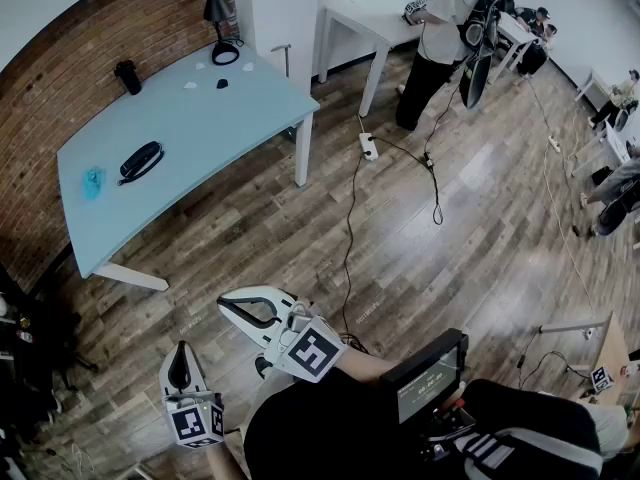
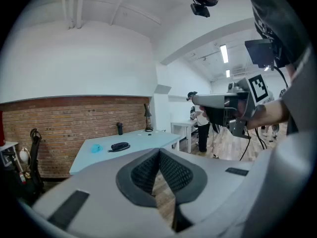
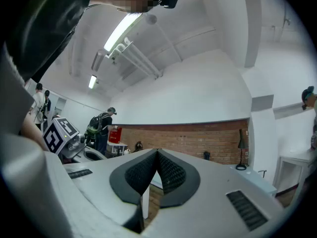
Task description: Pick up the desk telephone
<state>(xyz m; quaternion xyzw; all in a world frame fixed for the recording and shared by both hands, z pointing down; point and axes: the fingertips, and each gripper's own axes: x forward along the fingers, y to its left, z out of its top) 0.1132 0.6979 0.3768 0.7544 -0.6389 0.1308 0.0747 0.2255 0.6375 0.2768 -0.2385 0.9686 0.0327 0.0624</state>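
The desk telephone is a black handset lying on the light blue table, far from both grippers; the left gripper view shows the telephone small and distant. My left gripper is held low at the bottom left over the wood floor, shut and empty. My right gripper is beside it, a little nearer the table, also shut with nothing in it. Seen from the left gripper, the jaws meet at the tips. The right gripper is shut the same way, aimed towards the brick wall.
On the table are a blue object, a black cup and a black desk lamp. A white table stands behind, with a person at it. Cables and a power strip lie on the floor.
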